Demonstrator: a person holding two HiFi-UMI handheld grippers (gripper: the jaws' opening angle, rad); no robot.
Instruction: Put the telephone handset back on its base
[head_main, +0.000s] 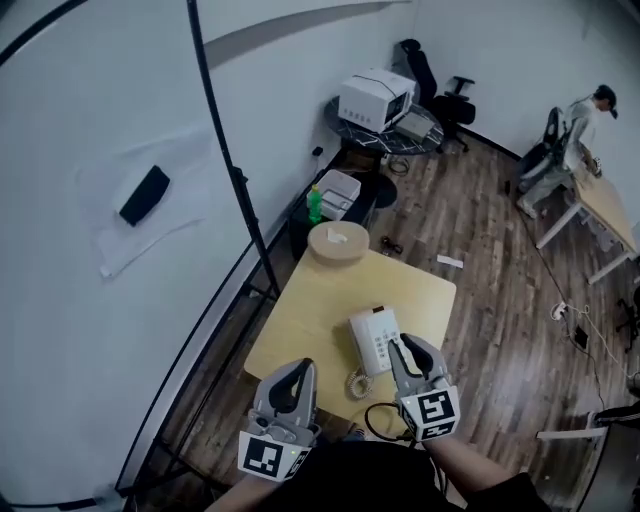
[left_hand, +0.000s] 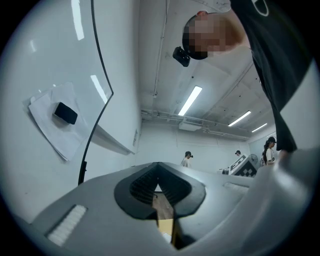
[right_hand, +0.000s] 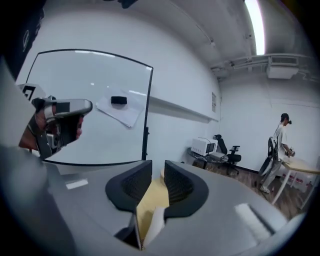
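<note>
Along the left wall, whiteboard (head_main: 70, 340): the biggest thing I see, with a sheet of paper (head_main: 110, 240) and a black eraser (head_main: 145, 194) stuck on it.
Table (head_main: 300, 320): pale wood, right below me, with a round wooden piece (head_main: 338, 243) at its far edge.
Telephone base (head_main: 385, 345): white, on the table's near half, just ahead of my right claw.
Telephone handset (head_main: 361, 342): looks laid along the base's left side; it is too small for me to tell how well it sits.
Right claw (head_main: 402, 348): over the base's right edge, jaws a little apart, nothing between them.
Left claw (head_main: 297, 368): above the table's near edge, left of the phone, jaw tips meeting, empty.
Coiled cord (head_main: 357, 383): white, at the base's near corner, between my two claws.
Black cable (head_main: 378, 420): loops by the table's near edge, beside my right claw.
</note>
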